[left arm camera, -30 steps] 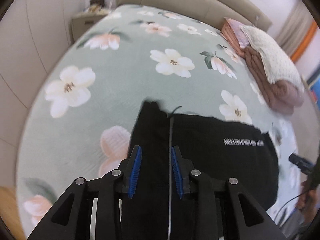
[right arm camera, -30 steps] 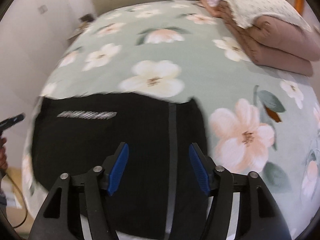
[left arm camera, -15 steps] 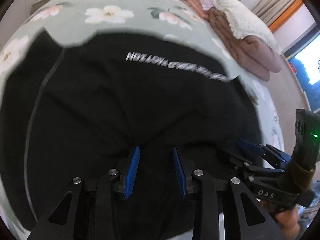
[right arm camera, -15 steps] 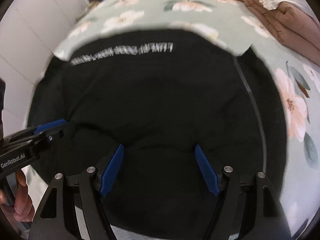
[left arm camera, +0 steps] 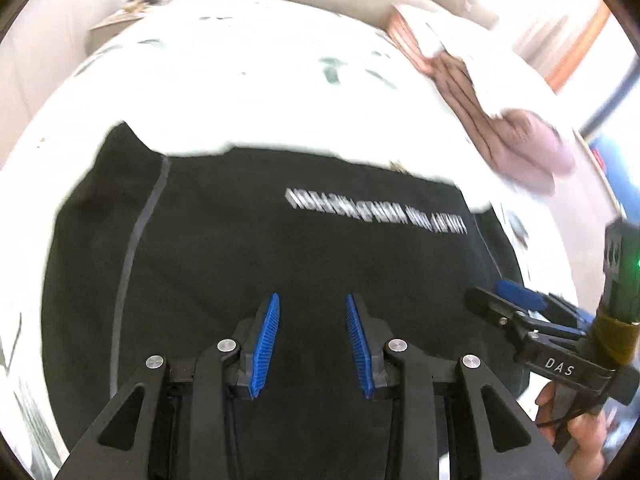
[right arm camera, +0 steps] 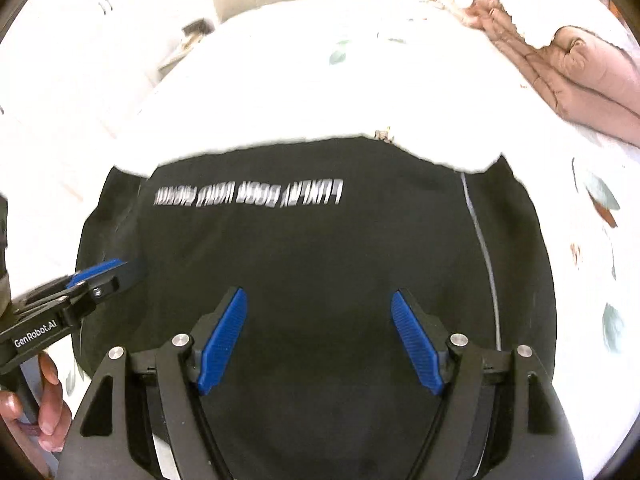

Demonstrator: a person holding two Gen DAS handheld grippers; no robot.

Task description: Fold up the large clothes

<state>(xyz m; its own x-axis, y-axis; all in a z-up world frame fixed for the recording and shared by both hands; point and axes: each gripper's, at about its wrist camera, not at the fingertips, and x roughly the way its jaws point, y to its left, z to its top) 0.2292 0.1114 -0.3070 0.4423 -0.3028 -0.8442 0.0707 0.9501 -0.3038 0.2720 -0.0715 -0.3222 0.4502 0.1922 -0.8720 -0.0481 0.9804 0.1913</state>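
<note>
black garment [left arm camera: 280, 264] with white lettering, grey stripe; pink quilt [right arm camera: 580, 76].

**Blur, glare and cut-off edges**

The white lettering [left arm camera: 376, 210] on the black garment [right arm camera: 320, 248] was too smeared to read. Glare washed out the bed [left arm camera: 260, 92], hiding most of its pattern. The garment's near edge ran below both frames, behind each tool's body.

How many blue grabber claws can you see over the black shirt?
2: the left gripper over the near middle of the black shirt, and the right gripper beside it. Both stand open, holding nothing.
</note>
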